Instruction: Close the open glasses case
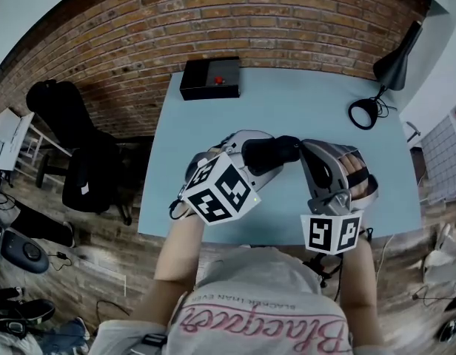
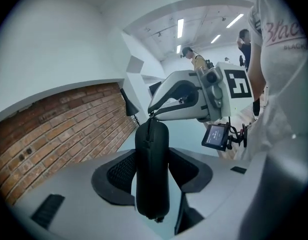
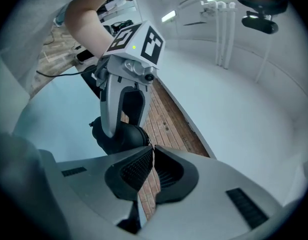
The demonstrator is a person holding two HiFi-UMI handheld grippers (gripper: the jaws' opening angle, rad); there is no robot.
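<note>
Left gripper (image 2: 152,176) was clamped on the glasses case (image 1: 276,152), one jaw on each side. The case ran lengthwise between the jaws and stuck out past the tips. It was black and rounded, with its two halves together and no gap showing in the left gripper view. A seam line ran up its face.

The case was held up off the table (image 1: 287,102), over the near part of it, in front of the person's chest. It sat between the two grippers in the head view.

Right gripper (image 3: 151,156) met the case end-on from the other side. Its jaws were narrow, almost together, pinching a thin zip tab (image 2: 152,115) at the far end of the case. The right gripper view showed only a sliver between the pads, with the dark case just beyond the tips.

Both marker cubes faced up toward the head camera, and a bare forearm ran back from each gripper.

At the far left corner of the table sat a black box (image 1: 210,78) with a red button on top. A black lamp (image 1: 397,66) stood at the far right corner, with a coil of cable (image 1: 363,113) just beside it. Brick wall (image 1: 213,21) ran behind the table.
</note>
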